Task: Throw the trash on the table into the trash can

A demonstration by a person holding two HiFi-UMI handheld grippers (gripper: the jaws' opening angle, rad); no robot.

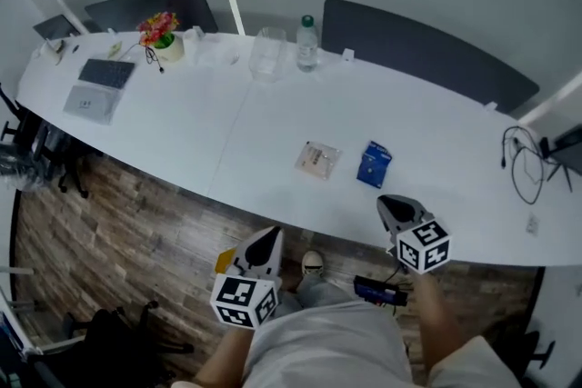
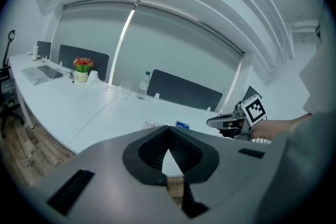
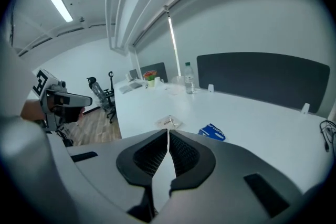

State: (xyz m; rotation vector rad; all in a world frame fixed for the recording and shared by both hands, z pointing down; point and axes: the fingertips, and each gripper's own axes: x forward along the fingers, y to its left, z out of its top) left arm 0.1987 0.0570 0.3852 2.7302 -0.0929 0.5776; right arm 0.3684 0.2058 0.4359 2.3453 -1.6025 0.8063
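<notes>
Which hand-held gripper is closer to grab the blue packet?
Right. The right hand-held gripper pokes over the table's edge near the blue packet. The left hand-held gripper hangs over the floor, nearer the clear packet. Both are shut, so it likely must open first.

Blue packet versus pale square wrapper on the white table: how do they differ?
The small blue packet is dark blue with white print; the pale square wrapper is whitish with a brownish centre. The wrapper looks slightly larger than the packet. In the head view the wrapper lies left of the packet, which is nearer the right gripper. Both lie flat on the white table, untouched.
</notes>
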